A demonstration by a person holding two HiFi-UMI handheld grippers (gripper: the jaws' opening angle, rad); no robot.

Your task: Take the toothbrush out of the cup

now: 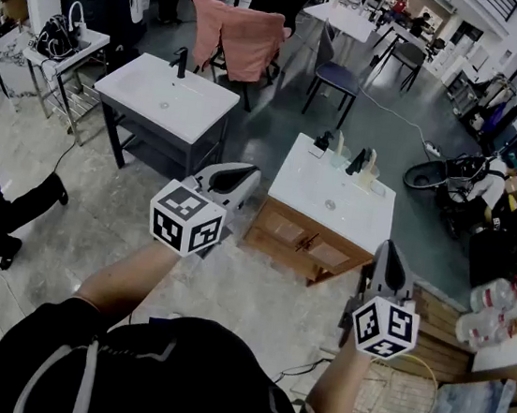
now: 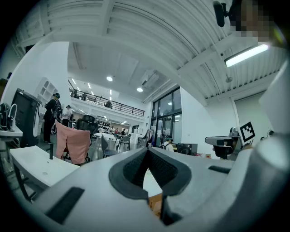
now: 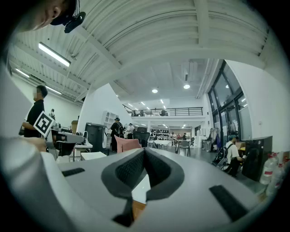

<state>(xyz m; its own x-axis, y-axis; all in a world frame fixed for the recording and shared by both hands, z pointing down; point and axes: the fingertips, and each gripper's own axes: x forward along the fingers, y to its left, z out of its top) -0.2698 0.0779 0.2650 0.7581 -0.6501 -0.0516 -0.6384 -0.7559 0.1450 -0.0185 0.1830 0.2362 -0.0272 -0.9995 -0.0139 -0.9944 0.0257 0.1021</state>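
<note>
Both tools are held level and out in front, aimed at the wooden vanity (image 1: pixel 306 240), which reads as an approach stance; no reach has begun. The left gripper (image 1: pixel 247 175) is clenched with its pads together and nothing between them, and its own view shows the same (image 2: pixel 147 153). The right gripper (image 1: pixel 388 249) is also closed and empty (image 3: pixel 144 153). Closed jaws probably suit carrying, so both would need to open before any grab.

The task's things sit well apart from both grippers, on the far edge of the white sink top (image 1: pixel 313 189). Two pale cup-like shapes stand there: one (image 1: pixel 340 149) left of the black faucet (image 1: pixel 361 160), the other (image 1: pixel 369 175) just right of it. A thin upright piece seems to rise from the left one and is possibly the toothbrush, but it is too small to confirm. A small dark bottle (image 1: pixel 322 143) stands at the far left corner. The basin itself shows only its drain.

A second white basin (image 1: pixel 169 97) on a dark frame stands farther left — nothing visible in it.
</note>
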